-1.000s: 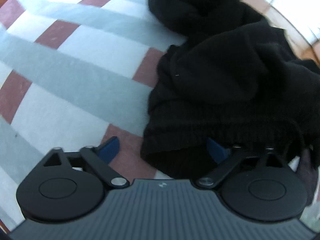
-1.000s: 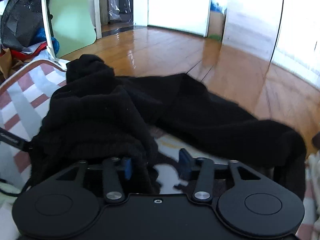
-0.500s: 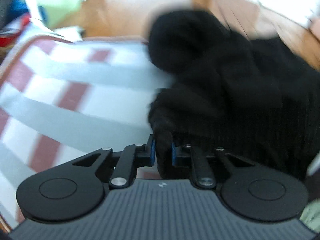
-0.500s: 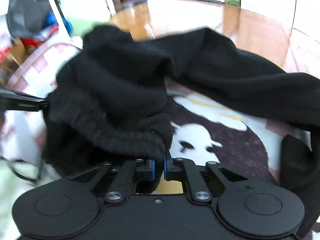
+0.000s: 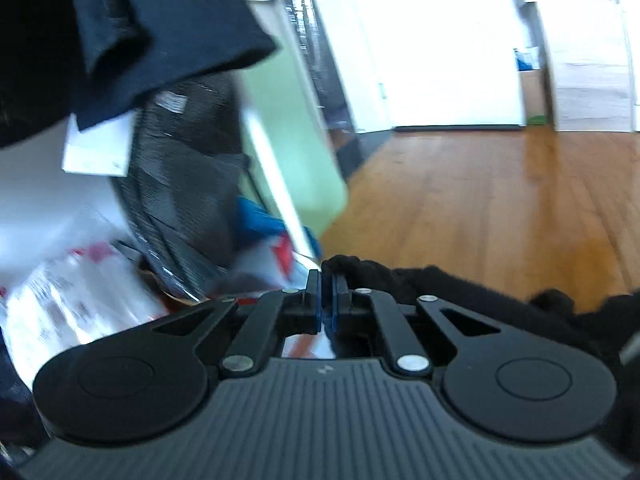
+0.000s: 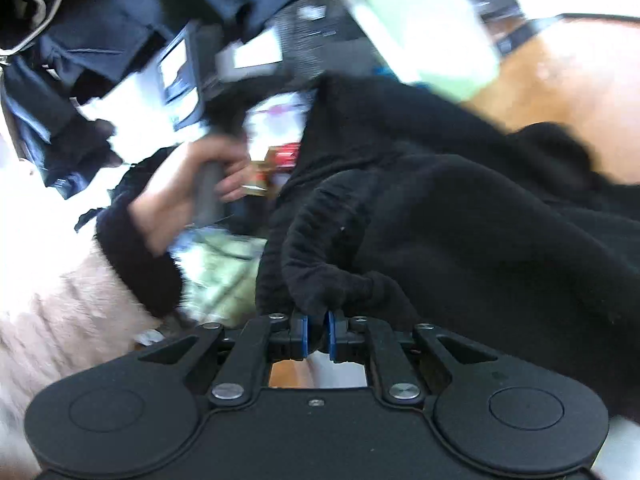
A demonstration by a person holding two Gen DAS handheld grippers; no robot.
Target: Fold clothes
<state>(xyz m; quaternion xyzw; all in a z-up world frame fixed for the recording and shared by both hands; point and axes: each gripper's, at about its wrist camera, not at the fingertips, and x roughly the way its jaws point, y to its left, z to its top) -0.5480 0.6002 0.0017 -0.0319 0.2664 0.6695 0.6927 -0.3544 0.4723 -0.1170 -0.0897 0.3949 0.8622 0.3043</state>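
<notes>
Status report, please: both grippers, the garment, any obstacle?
Left gripper shut on black sweater edge. Right gripper shut on its hem. Sweater bunched, unfolded. No obstacle seen; views blurred.

Both grippers closed from wide open onto the black garment within the last second. The left gripper clamped a fabric edge and rose; the striped surface left its view, replaced by the wooden floor. The right gripper pinched a bunched fold and lifted, and the person's left hand entered its view.
</notes>
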